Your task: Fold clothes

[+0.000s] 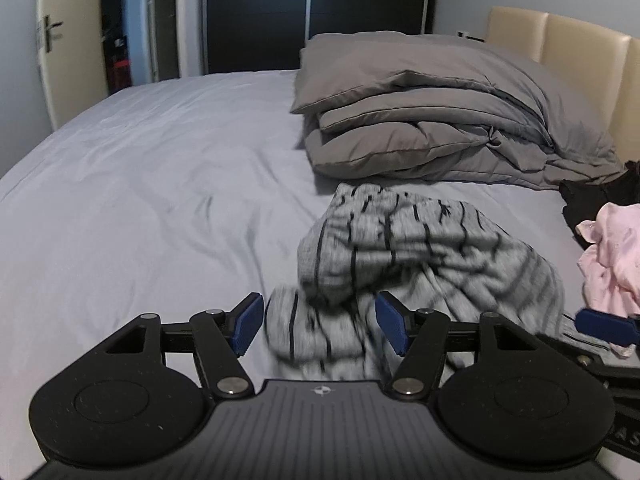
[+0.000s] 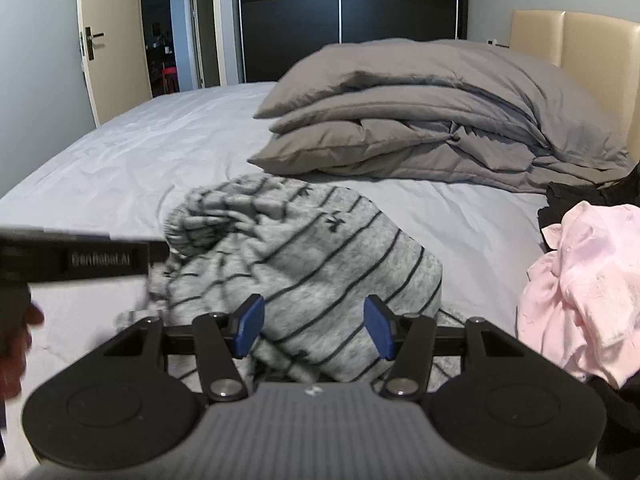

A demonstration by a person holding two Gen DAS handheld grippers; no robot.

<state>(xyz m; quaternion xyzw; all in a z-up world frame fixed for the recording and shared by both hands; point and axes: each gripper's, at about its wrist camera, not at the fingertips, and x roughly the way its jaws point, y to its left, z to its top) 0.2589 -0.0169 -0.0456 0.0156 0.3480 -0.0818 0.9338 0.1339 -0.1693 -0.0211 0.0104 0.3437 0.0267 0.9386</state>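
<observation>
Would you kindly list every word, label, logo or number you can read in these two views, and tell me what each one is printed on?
"GenRobot.AI": on the black body of the left gripper, seen in the right wrist view; slightly blurred.
"AS": part of a cut-off word on the right gripper's body, at the edge of the left wrist view.
Small round emblem, no letters: on the grey housing in the left wrist view.
Similar mark on the right wrist view's housing: too blurred to read.

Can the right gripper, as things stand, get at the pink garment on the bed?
Probably yes: the right gripper is open, the pink garment lies uncovered just to its right, and nothing blocks the way.
</observation>
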